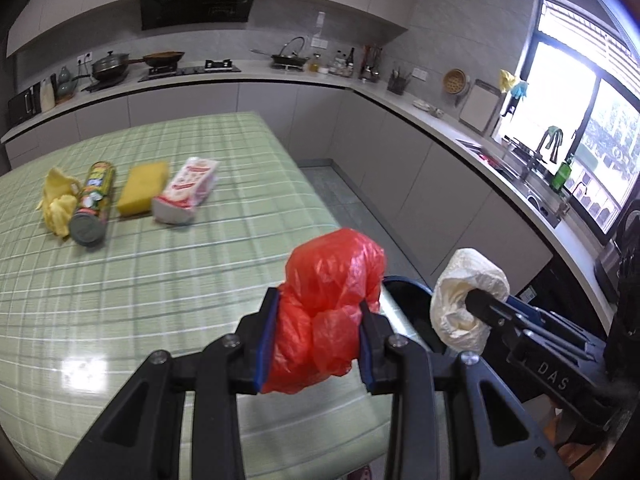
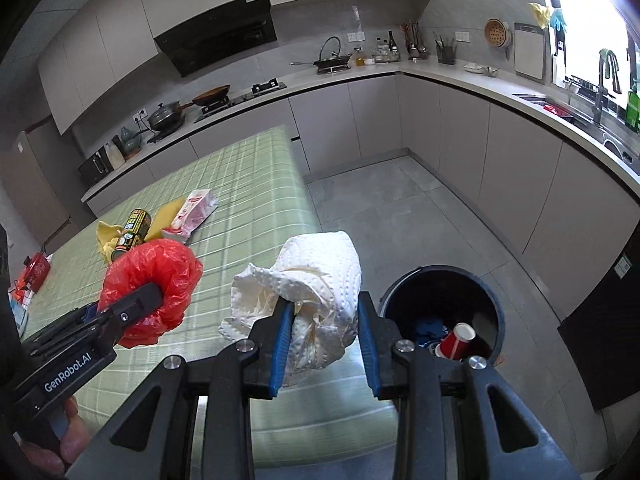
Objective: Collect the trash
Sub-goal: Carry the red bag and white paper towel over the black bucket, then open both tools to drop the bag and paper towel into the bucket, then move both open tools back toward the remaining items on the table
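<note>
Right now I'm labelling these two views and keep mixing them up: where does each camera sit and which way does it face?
Left wrist: on the left hand-held gripper, facing down over the green table; its fingers clamp a red bag.
Right wrist: on the right hand-held gripper, facing the table edge and the bin; its fingers clamp a white paper wad, and a hand shows.
Shared: both bundles, each other's gripper, the table, the bin.

Bin mouth: trash bin (image 2: pixel 442 280) at lower right, open, red cup (image 2: pixel 456 342) inside.
Floor: bare, centre right.
Table (image 1: pixel 168 280): near half free; can (image 1: pixel 93 204), sponge (image 1: pixel 142 188), packet (image 1: pixel 186 190) at upper left.
</note>
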The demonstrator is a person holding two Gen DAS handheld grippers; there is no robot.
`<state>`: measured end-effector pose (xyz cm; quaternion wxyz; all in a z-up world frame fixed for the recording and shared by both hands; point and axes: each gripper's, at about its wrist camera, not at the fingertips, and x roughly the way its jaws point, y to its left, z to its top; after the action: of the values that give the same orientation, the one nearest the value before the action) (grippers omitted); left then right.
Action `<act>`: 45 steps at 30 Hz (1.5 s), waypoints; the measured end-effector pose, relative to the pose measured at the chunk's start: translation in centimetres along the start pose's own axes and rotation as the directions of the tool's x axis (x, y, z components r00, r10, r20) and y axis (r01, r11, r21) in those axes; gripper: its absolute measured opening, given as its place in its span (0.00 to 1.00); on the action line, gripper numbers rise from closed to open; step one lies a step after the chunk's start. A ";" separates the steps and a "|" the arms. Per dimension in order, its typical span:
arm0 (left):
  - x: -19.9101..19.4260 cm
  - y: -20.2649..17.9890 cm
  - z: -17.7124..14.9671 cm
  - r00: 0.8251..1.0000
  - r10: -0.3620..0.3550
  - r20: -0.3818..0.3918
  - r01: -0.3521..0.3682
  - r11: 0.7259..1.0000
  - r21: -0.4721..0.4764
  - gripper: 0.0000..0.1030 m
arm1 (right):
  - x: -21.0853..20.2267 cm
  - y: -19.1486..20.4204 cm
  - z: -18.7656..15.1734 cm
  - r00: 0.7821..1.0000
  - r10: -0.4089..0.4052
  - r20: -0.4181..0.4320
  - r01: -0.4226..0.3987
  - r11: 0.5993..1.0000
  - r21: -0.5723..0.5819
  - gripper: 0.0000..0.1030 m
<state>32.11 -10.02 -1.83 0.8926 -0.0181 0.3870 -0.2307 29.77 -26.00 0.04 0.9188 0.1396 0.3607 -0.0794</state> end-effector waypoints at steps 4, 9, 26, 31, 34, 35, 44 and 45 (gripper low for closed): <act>2.4 -5.2 0.0 1.000 0.006 -0.002 -0.006 1.000 0.001 0.34 | 0.3 -5.5 0.6 1.000 0.020 -0.007 -0.020 1.000 0.000 0.33; 6.6 -11.9 -0.5 0.999 0.011 -0.045 -0.013 0.999 -0.040 0.34 | 1.7 -14.8 1.7 0.998 0.046 -0.049 -0.046 0.999 -0.002 0.33; 18.4 -16.8 -5.5 0.979 0.109 -0.172 -0.136 0.979 -0.155 0.36 | 14.0 -26.0 0.2 0.971 0.132 -0.200 -0.139 0.990 -0.020 0.35; 20.4 -15.5 -7.0 0.969 0.111 -0.222 -0.157 0.967 -0.202 0.61 | 17.9 -27.1 -0.7 0.955 0.189 -0.228 -0.183 0.982 0.046 0.65; 20.9 -15.7 -6.8 0.964 0.117 -0.238 -0.173 0.958 -0.229 0.65 | 18.7 -27.5 -0.7 0.959 0.168 -0.226 -0.162 0.986 0.045 0.65; 20.9 -16.0 -6.7 0.964 0.122 -0.234 -0.178 0.956 -0.233 0.66 | 18.4 -27.7 -0.5 0.964 0.163 -0.208 -0.156 0.986 0.051 0.65; 15.0 -18.8 -3.0 0.980 0.061 -0.189 -0.105 0.967 -0.231 0.66 | 12.0 -27.6 2.5 0.984 0.091 -0.151 -0.083 0.995 0.054 0.65; 13.9 -19.1 -2.4 0.981 0.051 -0.185 -0.093 0.969 -0.228 0.66 | 11.3 -27.7 2.7 0.985 0.087 -0.148 -0.079 0.995 0.058 0.65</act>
<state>31.07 -32.60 -9.00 0.8537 -0.0889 0.4902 -0.1514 32.92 -53.59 -11.32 0.8875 0.1840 0.4206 -0.0398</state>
